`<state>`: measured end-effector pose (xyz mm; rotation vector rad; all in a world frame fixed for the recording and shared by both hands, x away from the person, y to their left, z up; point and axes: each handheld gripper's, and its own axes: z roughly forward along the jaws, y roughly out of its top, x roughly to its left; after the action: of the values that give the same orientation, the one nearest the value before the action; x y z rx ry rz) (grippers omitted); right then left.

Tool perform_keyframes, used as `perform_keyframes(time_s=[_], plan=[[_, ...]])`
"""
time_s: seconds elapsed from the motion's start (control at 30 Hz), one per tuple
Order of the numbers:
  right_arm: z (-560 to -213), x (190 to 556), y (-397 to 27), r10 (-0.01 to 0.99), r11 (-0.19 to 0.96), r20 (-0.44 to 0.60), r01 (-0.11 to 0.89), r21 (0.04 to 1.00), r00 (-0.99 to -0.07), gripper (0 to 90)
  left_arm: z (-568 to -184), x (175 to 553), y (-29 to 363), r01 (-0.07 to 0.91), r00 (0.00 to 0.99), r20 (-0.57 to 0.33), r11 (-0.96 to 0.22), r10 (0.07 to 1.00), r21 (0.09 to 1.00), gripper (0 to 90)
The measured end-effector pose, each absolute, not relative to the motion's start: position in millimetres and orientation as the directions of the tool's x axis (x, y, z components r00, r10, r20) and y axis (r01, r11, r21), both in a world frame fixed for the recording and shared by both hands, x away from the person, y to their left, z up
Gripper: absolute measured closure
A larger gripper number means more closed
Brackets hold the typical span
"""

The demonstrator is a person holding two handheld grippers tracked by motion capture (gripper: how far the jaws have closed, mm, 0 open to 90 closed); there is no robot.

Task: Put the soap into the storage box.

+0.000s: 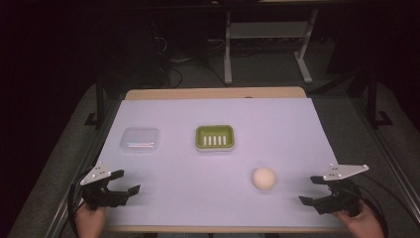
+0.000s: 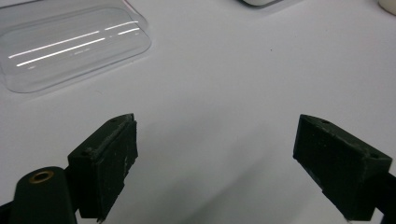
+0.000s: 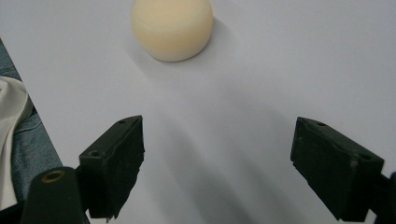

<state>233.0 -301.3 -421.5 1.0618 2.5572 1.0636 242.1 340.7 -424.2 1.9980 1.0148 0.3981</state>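
Both tools hover at the near edge of the worktop [image 1: 218,111], jaws spread, nothing between them. The right tool [image 3: 217,163] points at the cream soap ball [image 3: 171,28], likely lined up to grasp it; left tool [image 2: 215,163] faces the clear lid [image 2: 70,44]. Farther off sits the green soap dish [image 1: 214,137].

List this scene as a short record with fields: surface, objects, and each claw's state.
surface: table covered with a pale sheet
soap: cream round bar, lying on the sheet, untouched
dish: green soap dish, mid-table, nothing in it
lid: clear plastic lid, left of the dish
left claw: open, nothing between the jaws, near the lid
right claw: open, nothing between the jaws, pointed toward the soap
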Motion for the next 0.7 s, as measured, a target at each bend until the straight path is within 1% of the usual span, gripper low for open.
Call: perform_keyframes(time_s=[0.17,0.4,0.47,0.6,0.7], plan=[[-418,236,-292,0.654,0.515,0.096,0.534,0.671,-0.751,16.5,-428,244,339,0.513,0.636,-0.094,-0.328,0.766,0.793,13.0],[-411,246,-277,0.63,0.564,0.069,0.517,0.644,-0.774,15.7,-425,241,339,0.492,0.641,-0.074,-0.335,0.764,0.803,13.0],[-410,249,-272,0.638,0.565,0.073,0.53,0.632,-0.767,14.9,-424,241,339,0.481,0.645,-0.058,-0.345,0.762,0.806,13.0],[-411,255,-263,0.618,0.599,0.064,0.522,0.607,-0.784,14.8,-424,240,340,0.481,0.635,-0.068,-0.325,0.77,0.814,13.0],[-410,259,-258,0.61,0.604,0.067,0.518,0.606,-0.79,14.8,-424,240,342,0.474,0.642,-0.058,-0.336,0.764,0.814,13.0]])
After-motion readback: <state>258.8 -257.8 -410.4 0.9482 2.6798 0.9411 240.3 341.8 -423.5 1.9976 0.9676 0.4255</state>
